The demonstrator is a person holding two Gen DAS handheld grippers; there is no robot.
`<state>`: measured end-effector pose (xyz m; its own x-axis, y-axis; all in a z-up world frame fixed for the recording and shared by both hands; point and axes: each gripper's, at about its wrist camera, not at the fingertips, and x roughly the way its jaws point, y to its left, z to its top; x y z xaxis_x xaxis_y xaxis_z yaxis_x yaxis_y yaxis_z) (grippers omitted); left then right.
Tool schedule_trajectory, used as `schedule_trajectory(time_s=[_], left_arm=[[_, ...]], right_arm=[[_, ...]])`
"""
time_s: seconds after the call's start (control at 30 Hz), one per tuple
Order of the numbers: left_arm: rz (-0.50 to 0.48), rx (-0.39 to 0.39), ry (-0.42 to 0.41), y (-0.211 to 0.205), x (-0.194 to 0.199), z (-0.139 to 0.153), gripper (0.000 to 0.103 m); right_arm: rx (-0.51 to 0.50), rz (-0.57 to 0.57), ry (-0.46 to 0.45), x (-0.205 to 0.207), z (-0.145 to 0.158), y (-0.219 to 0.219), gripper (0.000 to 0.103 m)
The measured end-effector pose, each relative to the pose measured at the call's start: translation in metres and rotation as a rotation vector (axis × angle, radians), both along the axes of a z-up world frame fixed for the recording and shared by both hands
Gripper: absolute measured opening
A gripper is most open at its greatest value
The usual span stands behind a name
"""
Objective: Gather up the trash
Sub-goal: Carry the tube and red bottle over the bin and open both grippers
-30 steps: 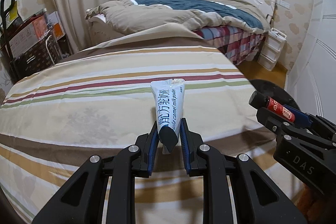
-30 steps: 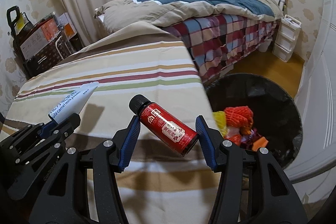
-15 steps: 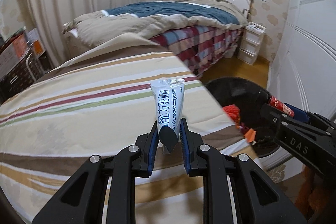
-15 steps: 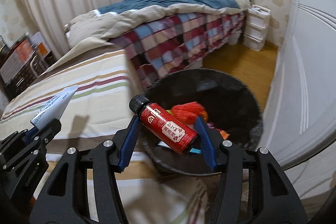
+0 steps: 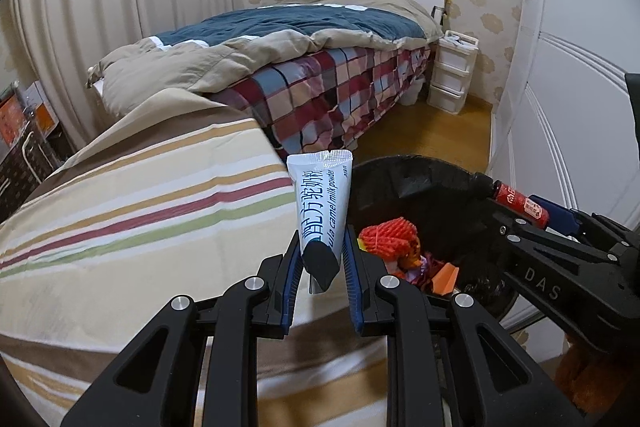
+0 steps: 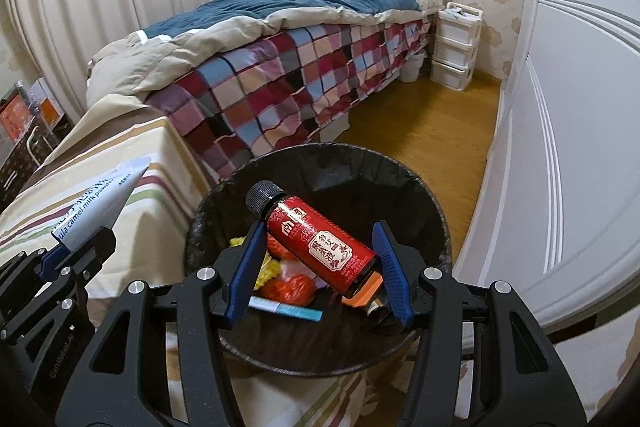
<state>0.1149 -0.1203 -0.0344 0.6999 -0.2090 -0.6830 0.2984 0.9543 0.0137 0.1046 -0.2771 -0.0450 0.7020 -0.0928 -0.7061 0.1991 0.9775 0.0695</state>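
The left gripper (image 5: pixel 321 263), black with blue pads, fills the lower centre of its view, angled downward, jaws clamped nearly together on a white milk-powder sachet (image 5: pixel 322 203). The right gripper (image 6: pixel 318 267), lower centre, pinches a red black-capped bottle (image 6: pixel 320 245) between half-spread jaws.

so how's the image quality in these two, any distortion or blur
Left wrist view: strong fisheye bend, the wardrobe door curves, corners are black; the milk powder sachet print reads sharp. Right wrist view: same bending, the red bottle label is crisp, the trash bin interior is dark. No motion blur.
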Motion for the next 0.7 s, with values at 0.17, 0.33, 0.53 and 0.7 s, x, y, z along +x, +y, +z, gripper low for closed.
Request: schedule_trajectory(time_s=[0.17,0.33,0.53,0.7], left_arm=[[-0.01,0.018,0.007,-0.015,0.012,-0.004,0.022],[-0.013,0.037,0.018,-0.027,0.021,-0.009,0.022],[-0.004,0.046,0.044,-0.034,0.03,-0.016,0.022],[-0.003,0.051,0.058,-0.037,0.033,-0.018,0.023]], right_arm=[[0.005,-0.015,0.013,0.009,-0.006,-0.01,0.053],[0.016,-0.033,0.025,0.016,-0.012,-0.02,0.053],[0.028,-0.045,0.032,0.023,-0.018,-0.026,0.053],[0.027,-0.052,0.039,0.026,-0.021,-0.029,0.054]])
